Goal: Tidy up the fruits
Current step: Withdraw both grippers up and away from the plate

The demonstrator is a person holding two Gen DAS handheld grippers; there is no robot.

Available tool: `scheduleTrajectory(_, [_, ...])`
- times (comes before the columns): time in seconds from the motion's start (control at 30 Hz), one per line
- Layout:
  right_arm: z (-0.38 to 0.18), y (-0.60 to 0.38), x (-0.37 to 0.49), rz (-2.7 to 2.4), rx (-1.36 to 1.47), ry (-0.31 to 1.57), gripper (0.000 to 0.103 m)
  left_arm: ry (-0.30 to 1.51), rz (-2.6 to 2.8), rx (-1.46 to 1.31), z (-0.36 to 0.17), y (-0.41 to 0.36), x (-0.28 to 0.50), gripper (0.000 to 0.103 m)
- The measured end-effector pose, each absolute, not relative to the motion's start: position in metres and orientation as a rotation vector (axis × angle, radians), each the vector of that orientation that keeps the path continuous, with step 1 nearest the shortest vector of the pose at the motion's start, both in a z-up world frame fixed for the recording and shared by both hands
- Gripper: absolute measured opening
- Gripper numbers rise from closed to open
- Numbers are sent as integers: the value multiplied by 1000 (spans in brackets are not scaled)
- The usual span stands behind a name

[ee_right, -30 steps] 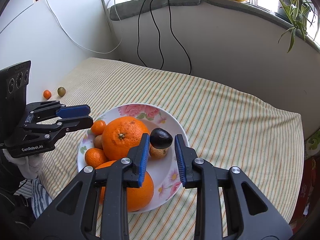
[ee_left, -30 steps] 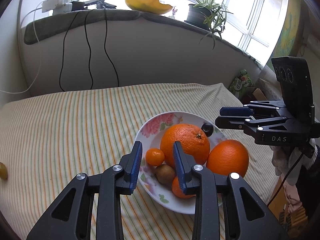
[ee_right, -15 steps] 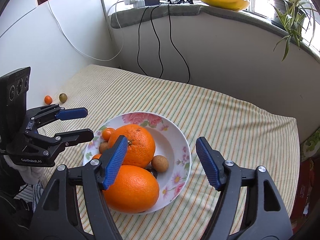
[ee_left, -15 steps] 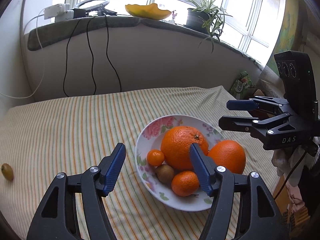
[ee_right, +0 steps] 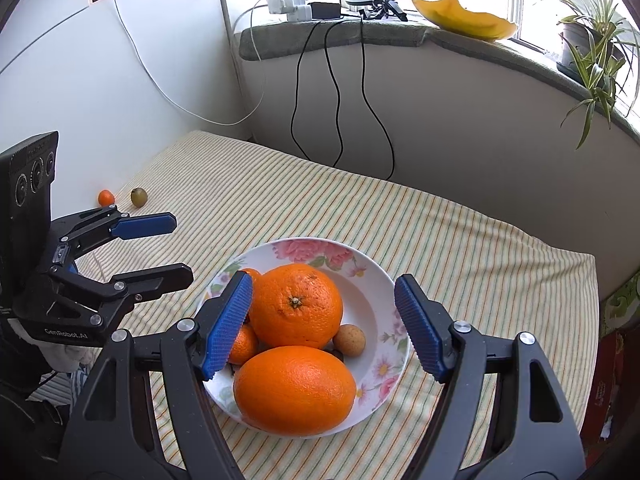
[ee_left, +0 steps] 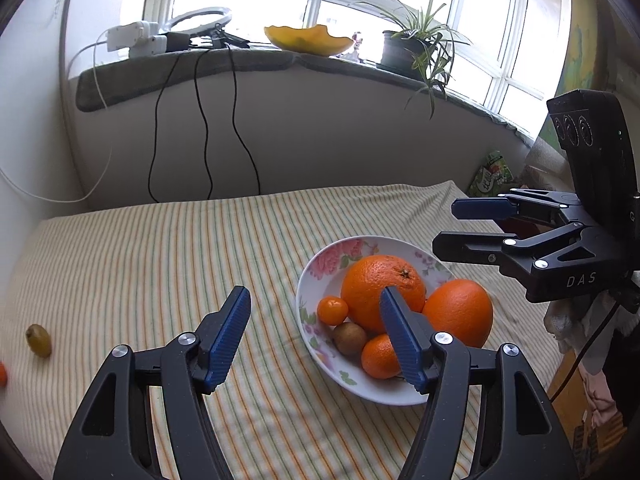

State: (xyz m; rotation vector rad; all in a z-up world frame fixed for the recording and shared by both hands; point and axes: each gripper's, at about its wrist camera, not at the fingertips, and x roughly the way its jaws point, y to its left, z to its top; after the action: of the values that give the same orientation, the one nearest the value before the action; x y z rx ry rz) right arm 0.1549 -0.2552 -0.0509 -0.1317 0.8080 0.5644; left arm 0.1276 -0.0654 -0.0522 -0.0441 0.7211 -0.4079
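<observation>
Blue-padded left tongs [ee_left: 314, 338] and right tongs [ee_right: 324, 326] both gape empty above the fruit plate [ee_right: 376, 300].

Plate [ee_right: 372, 276] holding: two large oranges [ee_right: 298, 306], two small mandarins [ee_left: 332, 311], one brown fruit [ee_left: 350, 338]. Lying loose on striped cloth [ee_right: 280, 200]: one mandarin [ee_right: 106, 198], one green fruit [ee_right: 138, 197].

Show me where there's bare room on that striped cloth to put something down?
Free: the wide striped cloth between the floral plate and the wall, and the stretch left of the plate. Crowded: the plate itself, piled with oranges; two small fruits occupy the far corner.
</observation>
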Motion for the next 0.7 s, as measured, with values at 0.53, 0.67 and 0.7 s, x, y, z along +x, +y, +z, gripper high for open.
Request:
scheduleTrajectory(0.53, [-35,-184,149,682,-175,756,76,698,-227,-117,-52,13,102,67])
scheduleTrajectory(0.67, [-32,-162,151,718,-186,752,76,694,-163,-148,-54,39,96,67])
scheduleTrajectory(0.7, [-31,-157,151,726,-187,751,76,693,-147,-157,-54,46,95,67])
